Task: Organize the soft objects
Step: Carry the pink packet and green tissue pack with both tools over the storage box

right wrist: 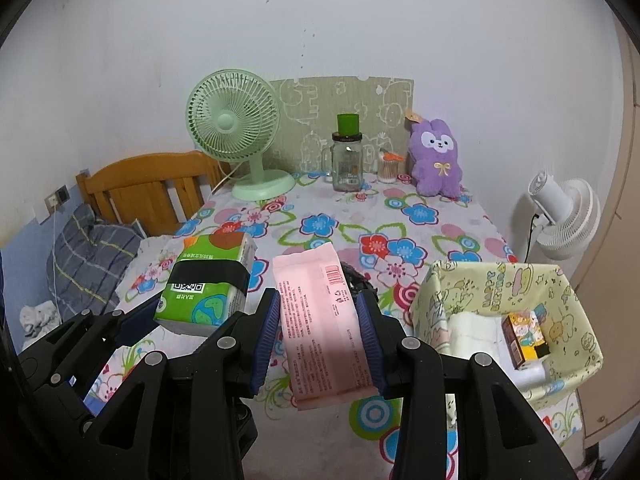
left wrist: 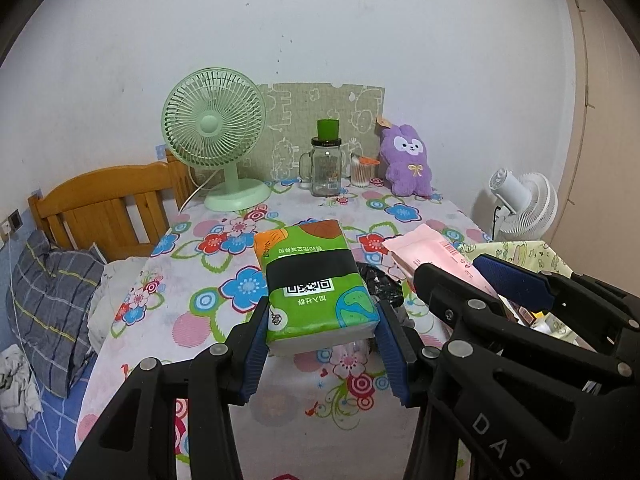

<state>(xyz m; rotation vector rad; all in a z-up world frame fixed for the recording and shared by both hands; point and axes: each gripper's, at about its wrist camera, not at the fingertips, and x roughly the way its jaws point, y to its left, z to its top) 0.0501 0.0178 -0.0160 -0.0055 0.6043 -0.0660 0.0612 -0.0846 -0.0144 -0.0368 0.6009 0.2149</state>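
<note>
My left gripper [left wrist: 322,328] is shut on a green tissue pack [left wrist: 312,280] and holds it above the floral table [left wrist: 224,264]. The pack also shows in the right wrist view [right wrist: 206,284]. My right gripper [right wrist: 318,332] is shut on a pink soft packet [right wrist: 320,320] and holds it above the table. The packet also shows in the left wrist view [left wrist: 440,256]. A yellow fabric bin [right wrist: 576,312] stands at the right with a white pack [right wrist: 472,330] and a small colourful box [right wrist: 526,334] inside. A purple plush bunny [right wrist: 436,160] sits at the back.
A green desk fan [right wrist: 240,136], a glass jar with a green lid [right wrist: 347,156] and a cotton-swab cup [right wrist: 387,168] stand at the back. A black crumpled object [left wrist: 380,284] lies under the packs. A bed [right wrist: 92,252] is left, a white fan [right wrist: 564,216] right.
</note>
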